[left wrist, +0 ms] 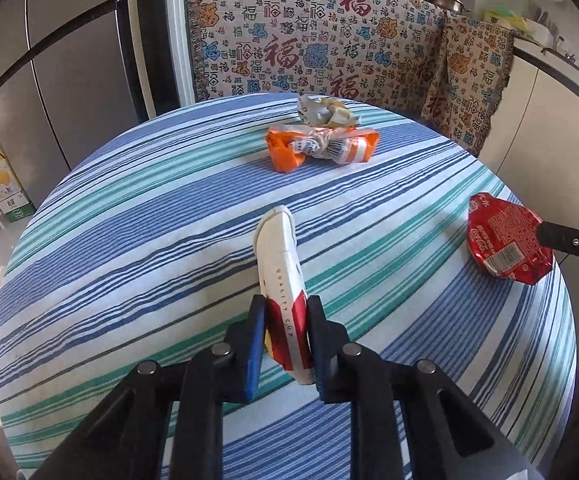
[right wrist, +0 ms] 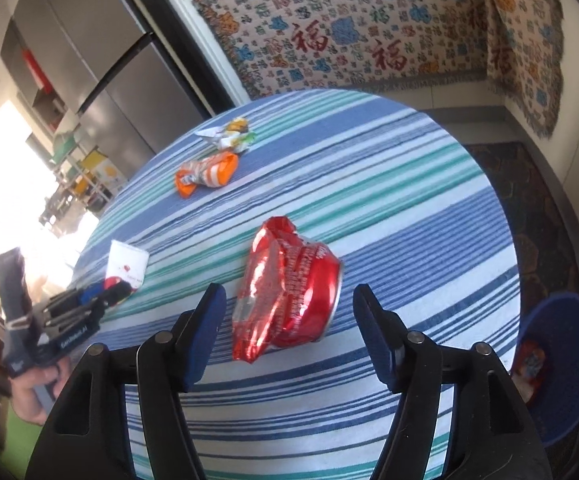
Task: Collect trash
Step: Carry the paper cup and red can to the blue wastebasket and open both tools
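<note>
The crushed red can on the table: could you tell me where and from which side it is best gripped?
Grip the crushed red can across its flattened middle, coming from above and the near side; the open right gripper already straddles it there, where it looks narrowest.

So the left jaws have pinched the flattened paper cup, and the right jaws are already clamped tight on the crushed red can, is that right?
Not quite. The left gripper is indeed shut on the flattened paper cup, but the right gripper is not clamped: the right wrist view shows its jaws standing open either side of the crushed red can, with clear gaps, and the can lying on the striped tablecloth.
</note>
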`<action>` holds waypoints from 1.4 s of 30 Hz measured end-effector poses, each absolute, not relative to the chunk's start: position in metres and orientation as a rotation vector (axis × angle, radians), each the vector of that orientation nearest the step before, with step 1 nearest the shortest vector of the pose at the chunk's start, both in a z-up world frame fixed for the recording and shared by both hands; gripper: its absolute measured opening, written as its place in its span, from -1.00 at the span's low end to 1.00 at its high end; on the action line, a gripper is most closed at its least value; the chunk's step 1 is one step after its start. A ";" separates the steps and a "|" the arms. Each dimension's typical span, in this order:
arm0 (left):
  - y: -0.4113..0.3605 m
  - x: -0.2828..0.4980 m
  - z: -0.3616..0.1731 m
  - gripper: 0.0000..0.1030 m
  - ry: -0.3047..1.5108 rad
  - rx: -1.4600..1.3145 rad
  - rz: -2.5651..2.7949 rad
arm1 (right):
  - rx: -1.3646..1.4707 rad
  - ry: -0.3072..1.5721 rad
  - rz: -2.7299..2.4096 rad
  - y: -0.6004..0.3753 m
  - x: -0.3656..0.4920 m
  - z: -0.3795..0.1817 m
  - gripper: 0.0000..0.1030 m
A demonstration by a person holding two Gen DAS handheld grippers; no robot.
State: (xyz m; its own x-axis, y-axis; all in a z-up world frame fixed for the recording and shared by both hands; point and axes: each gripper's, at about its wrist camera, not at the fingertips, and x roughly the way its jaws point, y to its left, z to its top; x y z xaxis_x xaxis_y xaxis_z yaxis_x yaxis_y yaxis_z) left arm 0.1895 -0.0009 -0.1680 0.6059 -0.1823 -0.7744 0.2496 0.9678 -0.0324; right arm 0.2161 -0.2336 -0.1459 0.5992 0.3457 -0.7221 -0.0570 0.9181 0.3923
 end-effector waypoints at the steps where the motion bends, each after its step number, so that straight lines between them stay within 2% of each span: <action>1: -0.003 0.187 -0.167 -0.61 0.887 0.081 -0.260 | 0.358 0.914 0.230 -0.235 0.216 -0.149 0.33; 3: -0.009 0.185 -0.167 -0.61 0.886 0.087 -0.274 | 0.393 0.924 0.229 -0.240 0.219 -0.155 0.29; 5: -0.016 0.182 -0.165 -0.61 0.888 0.085 -0.296 | 0.414 0.918 0.244 -0.243 0.220 -0.159 -0.30; 6: -0.019 0.181 -0.164 -0.61 0.890 0.077 -0.308 | 0.415 0.905 0.256 -0.243 0.219 -0.156 -0.33; 13: -0.048 0.171 -0.149 -0.62 0.872 0.072 -0.363 | 0.264 0.802 0.230 -0.231 0.197 -0.120 -0.35; 24: -0.101 0.159 -0.126 -0.62 0.858 0.063 -0.421 | 0.212 0.781 0.167 -0.253 0.162 -0.105 -0.35; 31: -0.152 0.147 -0.111 -0.62 0.841 0.094 -0.513 | 0.252 0.758 0.075 -0.306 0.132 -0.094 -0.35; 42: -0.274 0.122 -0.105 -0.62 0.835 0.147 -0.737 | 0.227 0.796 -0.138 -0.415 0.076 -0.094 -0.35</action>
